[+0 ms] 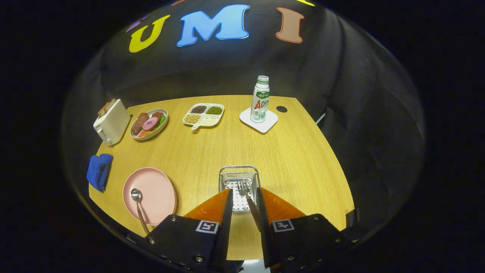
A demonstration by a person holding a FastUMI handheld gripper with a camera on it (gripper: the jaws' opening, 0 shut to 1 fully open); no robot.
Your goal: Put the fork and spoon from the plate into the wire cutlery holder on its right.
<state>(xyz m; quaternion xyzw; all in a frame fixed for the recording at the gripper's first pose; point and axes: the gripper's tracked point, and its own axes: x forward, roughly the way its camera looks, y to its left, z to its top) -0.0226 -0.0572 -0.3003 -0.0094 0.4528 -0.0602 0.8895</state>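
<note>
The tongs point(244, 197) hang over the wire cutlery holder point(239, 178) with their fingers parted by a moderate gap, and the fork point(248, 199) lies tines-forward along the inner face of the right finger point(261, 201); the left finger stands clear of it, so I cannot tell whether the fork is pinched or merely resting there. It sits above the basket's perforated floor, which I judge is the drop-off for the first utensil. The spoon point(137, 204) waits on the pink plate point(157, 189) left of the holder, its handle running off the near rim, easy to pick up next.
</note>
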